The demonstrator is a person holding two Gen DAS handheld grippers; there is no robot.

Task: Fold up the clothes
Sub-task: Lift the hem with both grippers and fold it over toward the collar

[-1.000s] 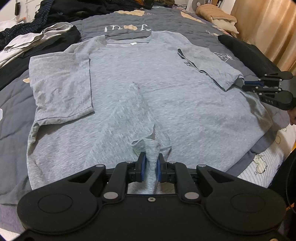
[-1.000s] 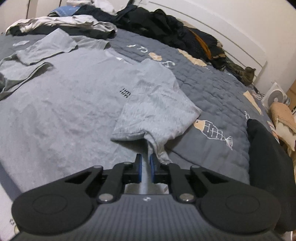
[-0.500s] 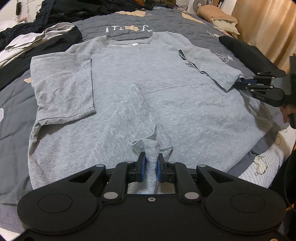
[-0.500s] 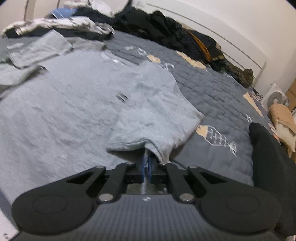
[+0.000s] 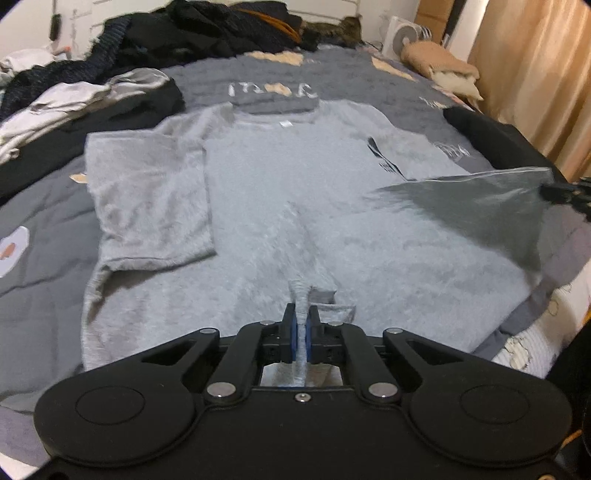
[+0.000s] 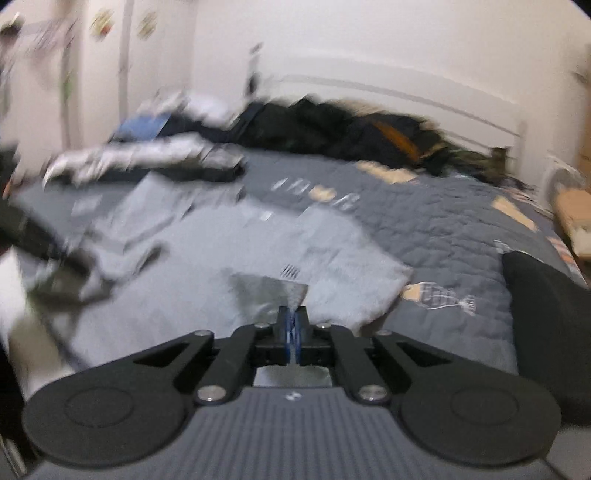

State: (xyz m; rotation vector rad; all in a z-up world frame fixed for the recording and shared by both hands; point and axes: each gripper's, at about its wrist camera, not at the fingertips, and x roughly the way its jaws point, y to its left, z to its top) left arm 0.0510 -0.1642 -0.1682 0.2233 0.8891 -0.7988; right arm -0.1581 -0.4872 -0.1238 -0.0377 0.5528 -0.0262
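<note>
Softly bunched grey knit T-shirt on quilted bedspread.

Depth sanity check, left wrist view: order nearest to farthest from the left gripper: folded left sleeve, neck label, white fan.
From the left gripper, jaws shut on the shirt hem:
1. Folded left sleeve, left, on the shirt body.
2. Neck label, centre, at the collar.
3. White fan, far right, beyond the bed.

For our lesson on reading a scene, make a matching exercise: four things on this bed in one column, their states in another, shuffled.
1. grey T-shirt
2. left gripper
3. right gripper
4. T-shirt's left sleeve

A. folded in, lying flat on the shirt
B. spread on the quilt
C. lifting the other sleeve
D. pinching the hem

Pairs: 1-B, 2-D, 3-C, 4-A
</note>
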